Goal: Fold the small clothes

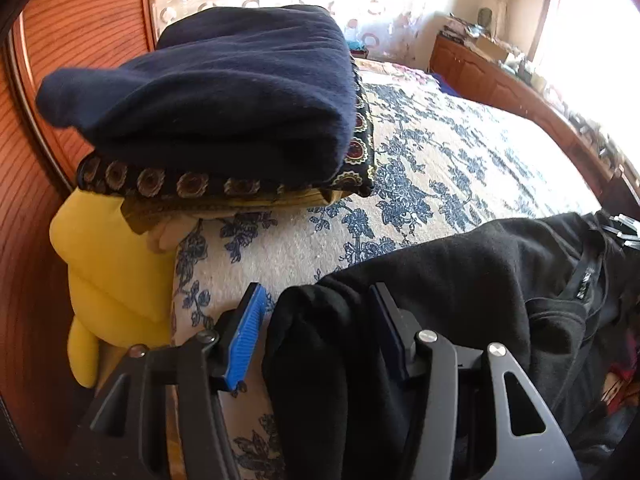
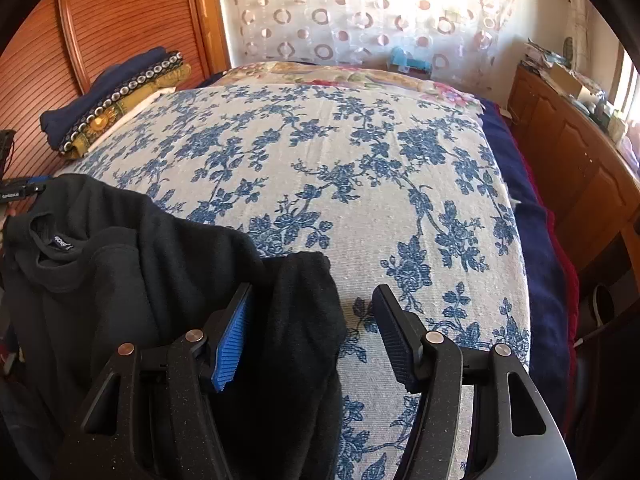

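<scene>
Both grippers are working the black top (image 2: 132, 280) lying at the bed's (image 2: 360, 168) near edge — spreading it flat, I judge. Left gripper (image 1: 316, 332) is straddling a sleeve, jaws half apart, far pad touching. Right gripper (image 2: 316, 332) is doing likewise — near pad touching, not clamping. Next: pinch, pull outward.

- The black fleece sweater (image 1: 460, 280) runs off the lower and right edges of the left wrist view.
- Its neck label (image 2: 60, 243) is too small to read.
- Small cluttered items (image 2: 568, 76) on the wooden sideboard are washed out by window glare.
</scene>
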